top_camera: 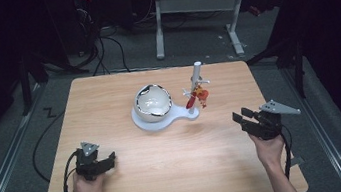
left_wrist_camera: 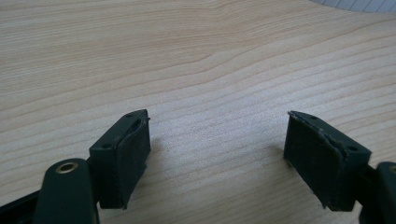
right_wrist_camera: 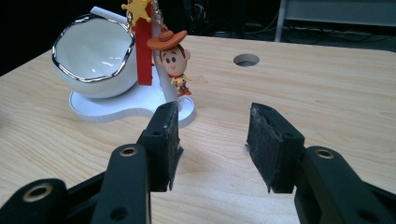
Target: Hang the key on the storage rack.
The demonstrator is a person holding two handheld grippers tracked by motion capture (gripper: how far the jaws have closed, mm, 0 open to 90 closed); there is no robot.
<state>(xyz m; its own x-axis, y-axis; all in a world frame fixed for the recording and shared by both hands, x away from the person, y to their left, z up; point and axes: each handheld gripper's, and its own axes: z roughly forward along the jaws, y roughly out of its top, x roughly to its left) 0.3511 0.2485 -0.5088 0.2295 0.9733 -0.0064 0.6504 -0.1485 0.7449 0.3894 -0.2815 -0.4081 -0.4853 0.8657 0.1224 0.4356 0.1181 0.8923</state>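
Hanging upright from a peg of the white stand (top_camera: 197,84), the cowboy keychain (right_wrist_camera: 171,60) is being shown with its long axis vertical, chain at the top and feet pointing down at the stand's base, just behind the middle of the wooden table (top_camera: 135,181). Beside it on the same base, the white bowl (top_camera: 153,101) is being seen tilted, its silver rim opening up and toward the camera in the high view. The figure's hat, face and star charm are being made out in the right gripper view, where the high view is giving a small red-orange shape. The right gripper (right_wrist_camera: 212,140) is being held low over the table near its right edge, aimed at the stand, jaws spread with nothing between. The left gripper (left_wrist_camera: 217,154) is being kept near the front left, jaws wide apart over bare wood.
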